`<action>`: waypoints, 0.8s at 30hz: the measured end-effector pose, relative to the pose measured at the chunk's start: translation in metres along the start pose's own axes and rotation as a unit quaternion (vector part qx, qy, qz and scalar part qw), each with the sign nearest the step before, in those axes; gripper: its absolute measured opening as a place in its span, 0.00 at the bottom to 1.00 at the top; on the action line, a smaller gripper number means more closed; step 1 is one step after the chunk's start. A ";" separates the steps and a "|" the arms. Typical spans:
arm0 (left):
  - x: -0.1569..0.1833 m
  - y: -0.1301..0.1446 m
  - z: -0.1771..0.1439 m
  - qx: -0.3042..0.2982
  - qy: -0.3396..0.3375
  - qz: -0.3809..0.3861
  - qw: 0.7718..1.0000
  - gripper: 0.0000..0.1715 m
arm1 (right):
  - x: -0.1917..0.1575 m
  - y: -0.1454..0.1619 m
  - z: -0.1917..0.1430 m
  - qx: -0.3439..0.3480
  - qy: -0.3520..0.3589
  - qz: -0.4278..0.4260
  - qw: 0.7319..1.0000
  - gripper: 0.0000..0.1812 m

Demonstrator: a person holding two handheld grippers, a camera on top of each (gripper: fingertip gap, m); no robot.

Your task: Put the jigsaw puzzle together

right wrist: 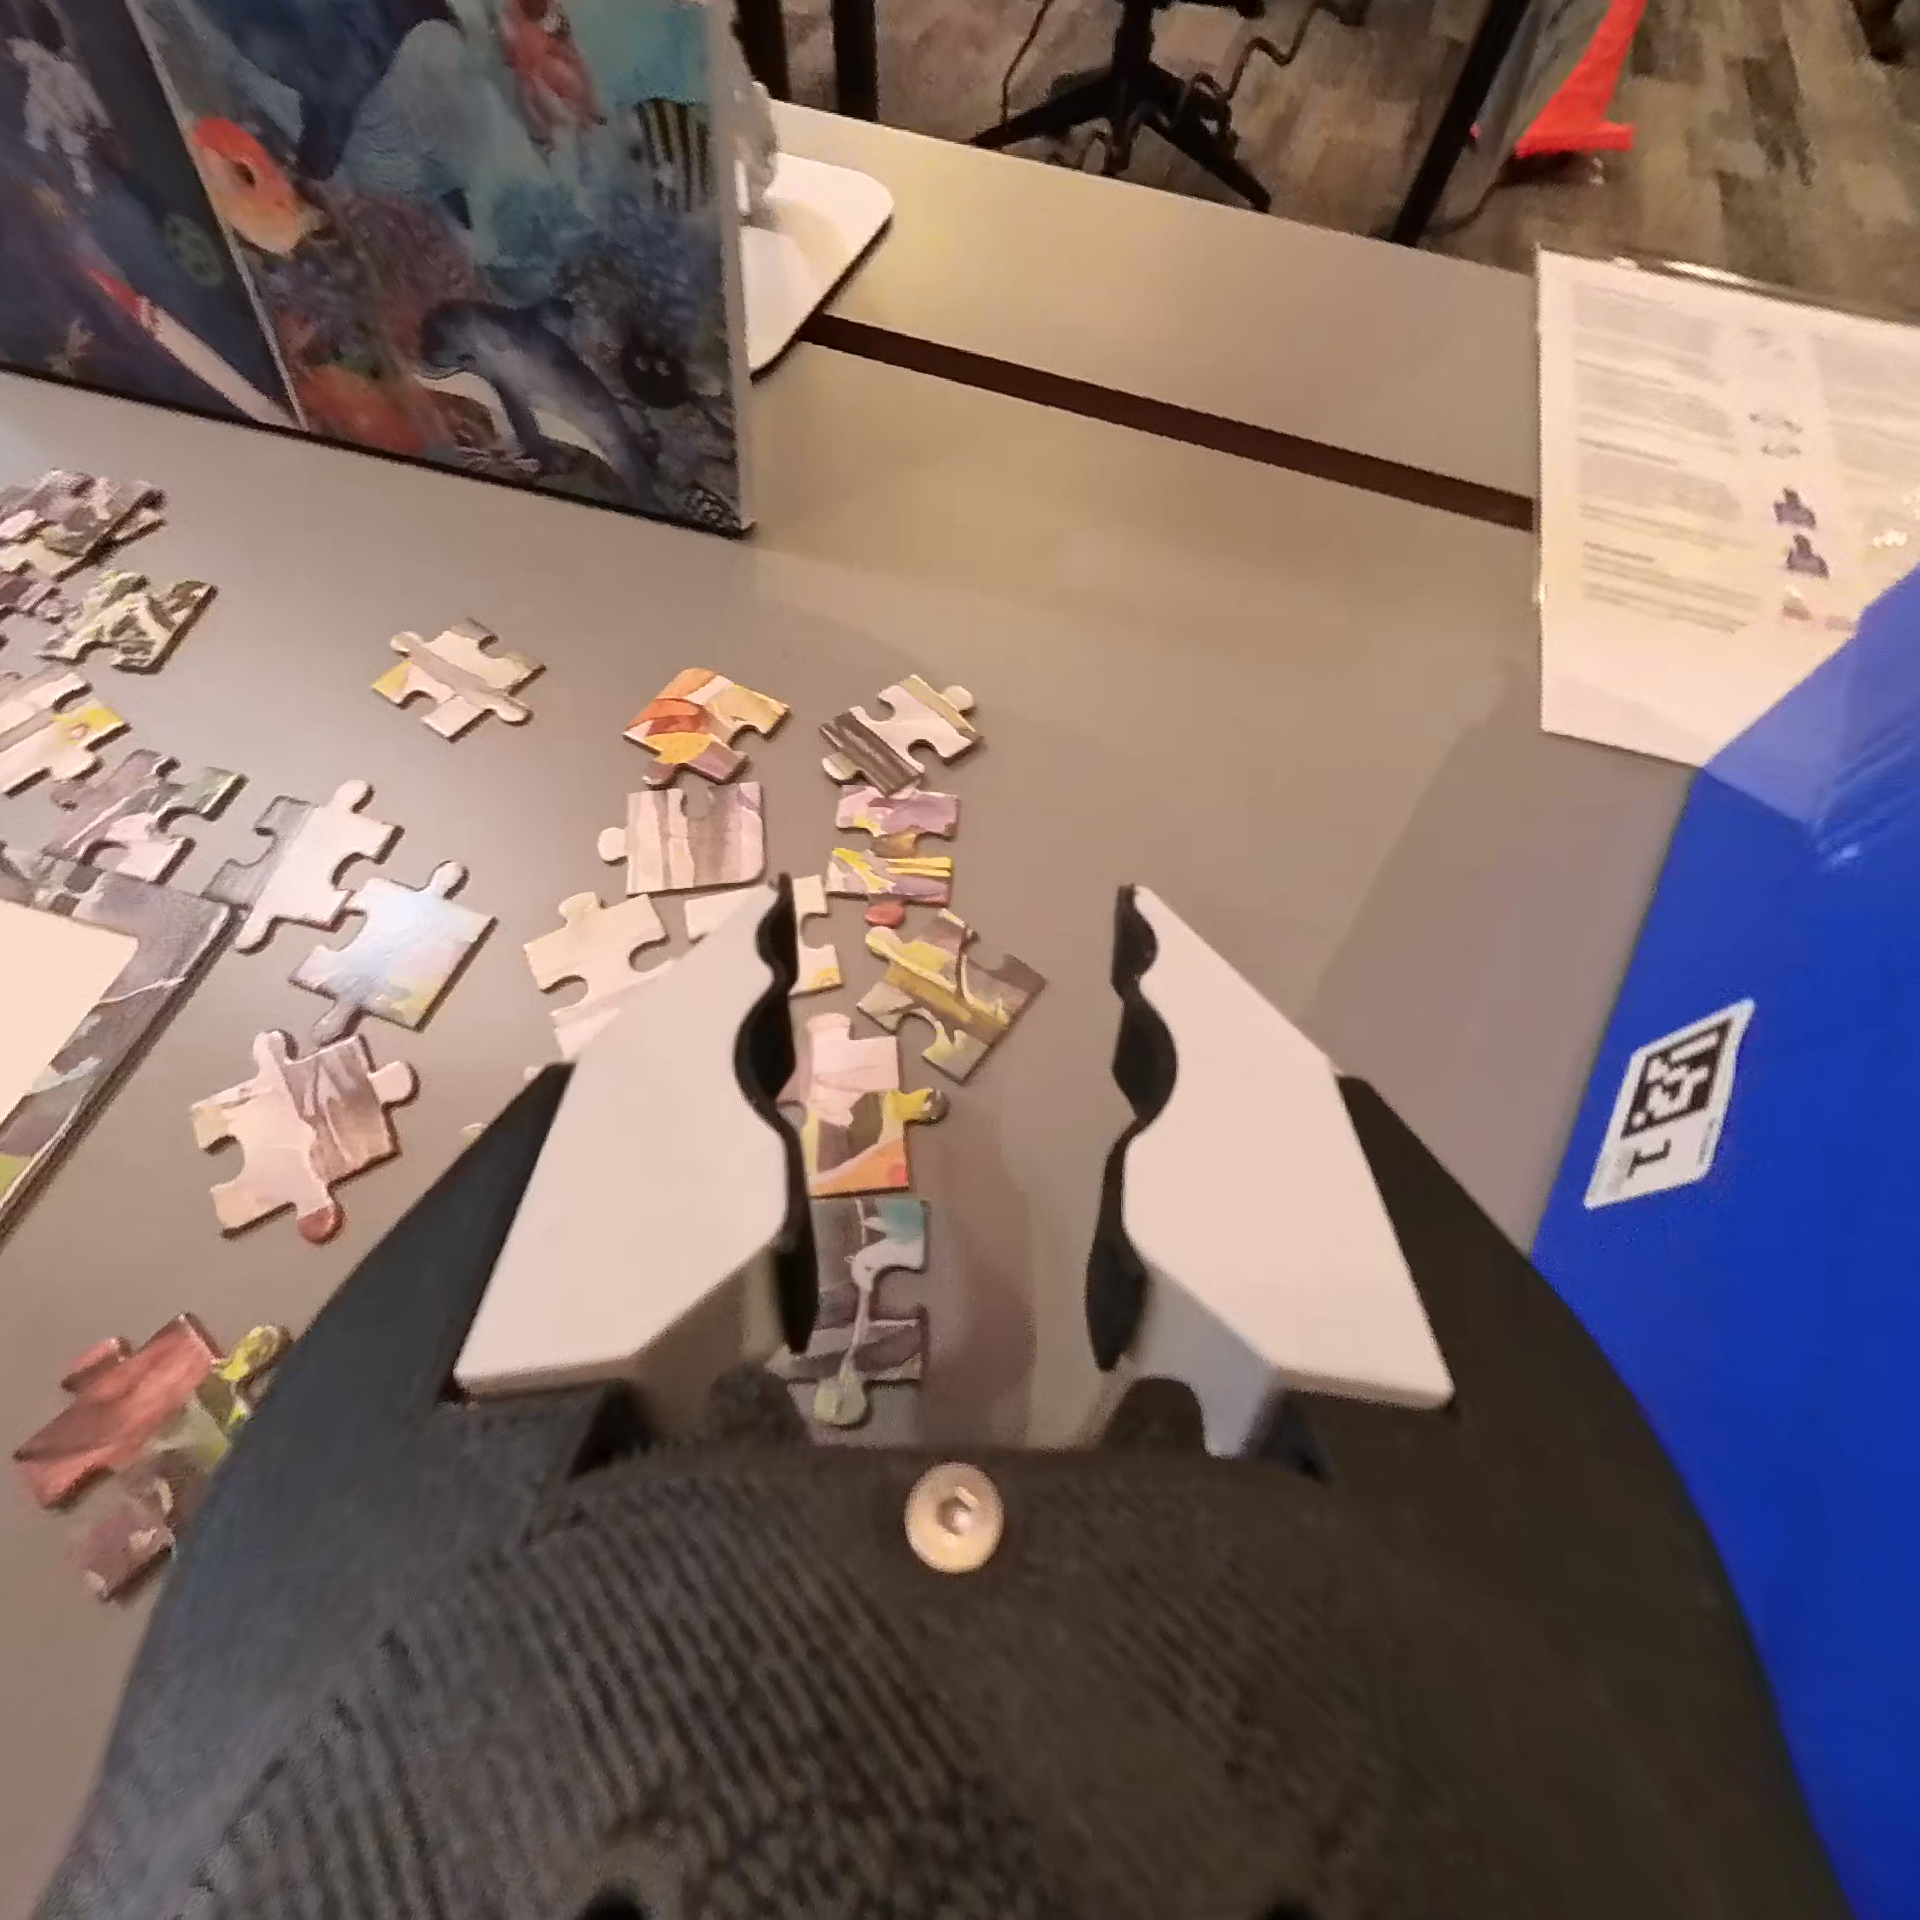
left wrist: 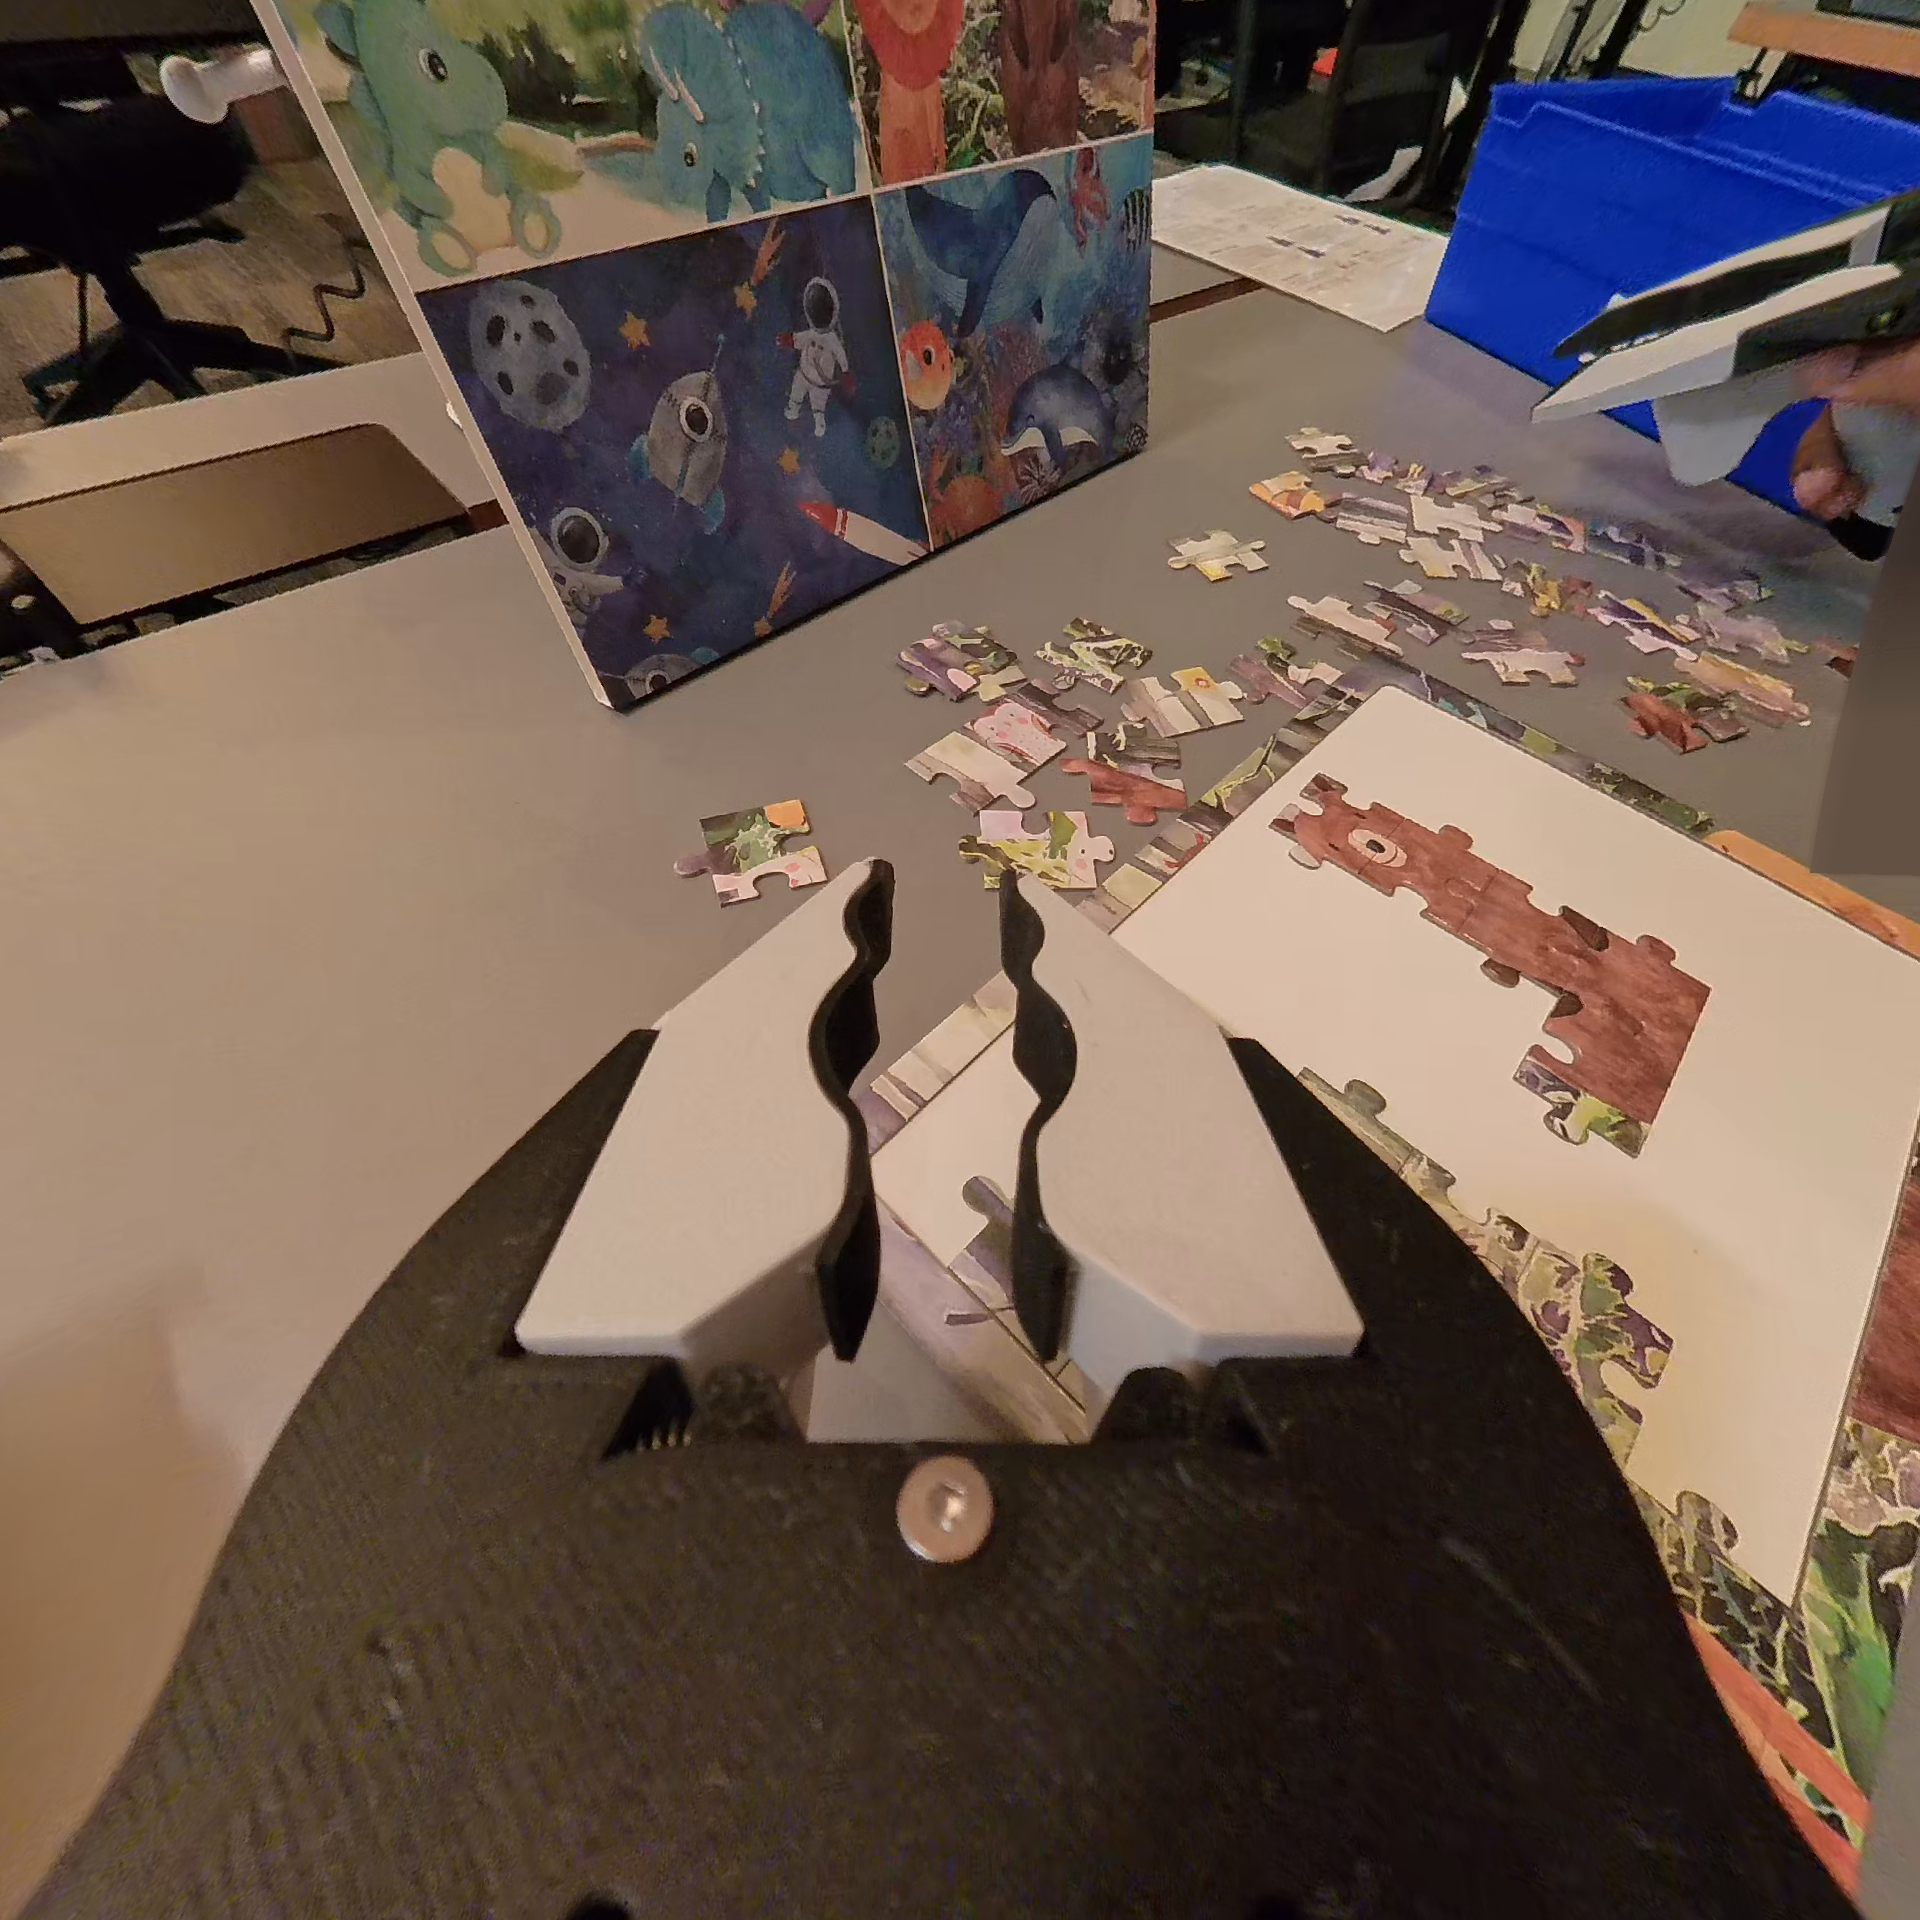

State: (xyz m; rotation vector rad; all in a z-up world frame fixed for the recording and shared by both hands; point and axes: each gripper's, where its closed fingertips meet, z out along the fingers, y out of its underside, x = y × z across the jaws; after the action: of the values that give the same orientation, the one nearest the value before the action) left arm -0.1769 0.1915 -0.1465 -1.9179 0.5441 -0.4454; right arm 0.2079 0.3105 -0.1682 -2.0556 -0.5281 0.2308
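Left gripper [left wrist: 940,883]: we hold it low over the near corner of the tray [left wrist: 1226,956], fingers a narrow gap apart, nothing between them.
Right gripper [right wrist: 956,904]: we hold it above the loose pieces [right wrist: 894,997], fingers spread wide and empty.
Puzzle: mostly undone; a brown bear patch [left wrist: 1496,935] sits in the tray, with some border along its edges, the rest scattered on the table [left wrist: 312,935].
Risk, pick-up: we judge the flat pieces hard to pinch; the fingers could slide one along or catch two where they crowd.
Risk, tray: our left gripper is close enough that a nudge could shift the tray and loosen the joined pieces.
Box [left wrist: 748,343]: stands tilted behind; a knock could tip it onto the pieces.
Writing: a printed sheet [right wrist: 1704,488] and a square tag [right wrist: 1673,1101] on the blue bin [right wrist: 1766,1351] carry text and a pattern; we leave them unread. No brand shows.
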 end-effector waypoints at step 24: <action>0.003 -0.002 0.000 0.005 0.005 0.001 1.000 0.12 | -0.024 0.018 0.010 -0.042 -0.086 -0.021 0.995 0.28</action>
State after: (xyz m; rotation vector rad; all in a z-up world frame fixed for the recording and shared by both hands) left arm -0.1741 0.1900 -0.1446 -1.9066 0.5503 -0.4562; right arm 0.1880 0.3001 -0.1899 -2.1155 -0.6955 0.3685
